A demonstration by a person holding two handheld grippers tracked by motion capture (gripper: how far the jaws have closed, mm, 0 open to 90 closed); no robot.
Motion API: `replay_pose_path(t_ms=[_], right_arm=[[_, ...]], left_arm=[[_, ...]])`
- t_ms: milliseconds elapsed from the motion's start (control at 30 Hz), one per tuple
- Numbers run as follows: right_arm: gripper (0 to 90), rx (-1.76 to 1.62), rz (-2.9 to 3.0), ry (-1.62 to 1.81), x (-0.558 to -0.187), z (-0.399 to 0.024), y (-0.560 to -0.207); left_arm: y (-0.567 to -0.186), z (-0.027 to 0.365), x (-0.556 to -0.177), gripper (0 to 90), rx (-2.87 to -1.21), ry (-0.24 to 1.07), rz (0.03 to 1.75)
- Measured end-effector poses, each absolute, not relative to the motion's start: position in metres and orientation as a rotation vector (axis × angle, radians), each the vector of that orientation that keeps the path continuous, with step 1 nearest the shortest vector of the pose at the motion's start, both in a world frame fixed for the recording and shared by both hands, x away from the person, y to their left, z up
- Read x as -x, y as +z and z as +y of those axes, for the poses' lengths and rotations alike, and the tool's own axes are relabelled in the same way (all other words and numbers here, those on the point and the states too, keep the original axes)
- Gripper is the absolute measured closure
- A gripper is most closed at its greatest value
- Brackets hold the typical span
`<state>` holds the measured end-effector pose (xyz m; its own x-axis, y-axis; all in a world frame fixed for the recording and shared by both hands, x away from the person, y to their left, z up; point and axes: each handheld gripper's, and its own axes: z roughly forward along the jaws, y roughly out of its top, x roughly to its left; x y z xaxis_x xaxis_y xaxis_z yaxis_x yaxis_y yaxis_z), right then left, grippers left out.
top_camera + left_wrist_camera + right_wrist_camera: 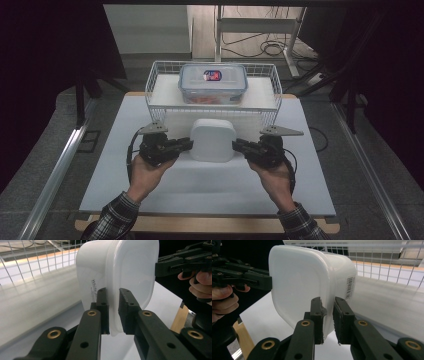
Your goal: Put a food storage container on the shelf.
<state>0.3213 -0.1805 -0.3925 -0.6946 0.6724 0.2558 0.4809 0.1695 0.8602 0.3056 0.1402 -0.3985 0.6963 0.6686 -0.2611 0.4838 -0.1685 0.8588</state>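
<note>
Between the two grippers, a white tub point(213, 140) hangs above the white worktop point(200, 185), just in front of a wire basket point(160, 75). The left gripper point(186, 144) pinches the tub's rim on its left side, the fingers point(103, 305) nearly closed with only the thin plastic lip between them. The right gripper point(238, 145) does the same on the opposite side, its fingers point(316, 312) clamped on the rim there. Seen from the gripper views, the tub sits lid-on, with a barcode label point(349, 287) on one wall and small print point(94, 288) on another. Inside the basket stands a clear box point(213, 82) with a blue-edged lid and a red sticker.
</note>
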Motion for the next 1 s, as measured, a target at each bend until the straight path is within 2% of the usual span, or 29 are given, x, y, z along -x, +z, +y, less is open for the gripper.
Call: replay_pose_path(t_ms=[1000], right_arm=[[77.9,-1.081,2.193,1.618,-0.349,-0.176,-0.325]], left_arm=[[-0.33,0.146,-0.33,79.9,-1.77,0.255,0.883]])
